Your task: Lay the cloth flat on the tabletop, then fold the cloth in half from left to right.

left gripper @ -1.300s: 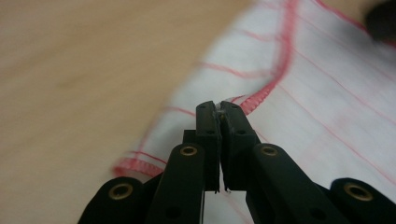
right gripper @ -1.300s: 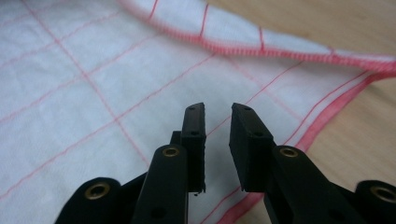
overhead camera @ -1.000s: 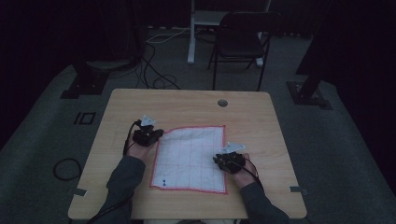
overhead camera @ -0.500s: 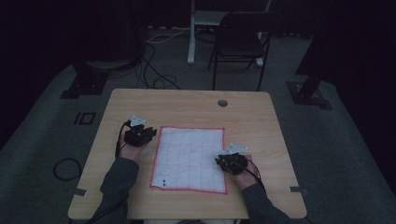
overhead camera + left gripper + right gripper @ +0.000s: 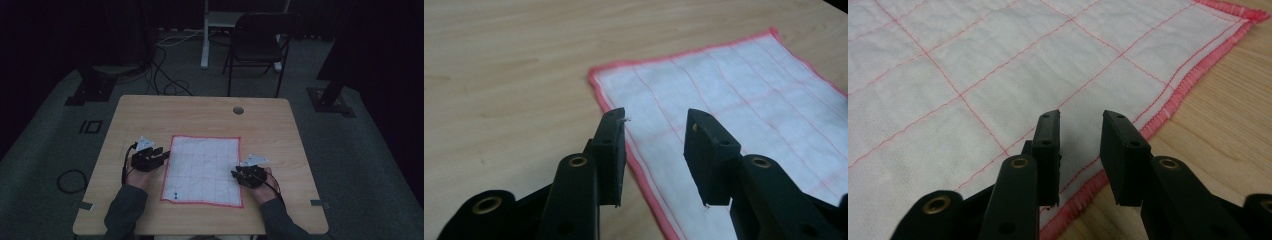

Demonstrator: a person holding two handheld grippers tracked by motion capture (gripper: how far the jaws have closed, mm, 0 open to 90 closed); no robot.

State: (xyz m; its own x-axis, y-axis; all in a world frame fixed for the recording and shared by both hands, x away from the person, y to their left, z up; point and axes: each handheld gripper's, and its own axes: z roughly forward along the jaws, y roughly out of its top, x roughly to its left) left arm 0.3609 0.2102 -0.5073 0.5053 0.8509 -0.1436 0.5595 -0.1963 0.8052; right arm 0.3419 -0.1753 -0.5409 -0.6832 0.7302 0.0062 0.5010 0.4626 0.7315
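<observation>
cloth (image 5: 202, 170), left gripper (image 5: 161, 157) spread beside edge

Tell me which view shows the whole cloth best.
The high view: the cloth lies flat with all four red edges visible. The left gripper view shows one corner and edge beyond open jaws; the right gripper view shows close-up grid lines and one hemmed corner.

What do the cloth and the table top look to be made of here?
The cloth looks like a soft, matte, white woven or felted fabric: its surface is fuzzy, with thin red stitched grid lines and a thick pink-red overlocked hem. The table top looks like light wood or a wood-print laminate, smooth with a low sheen: fine grain streaks run along it. Which of the two cannot be told.
</observation>
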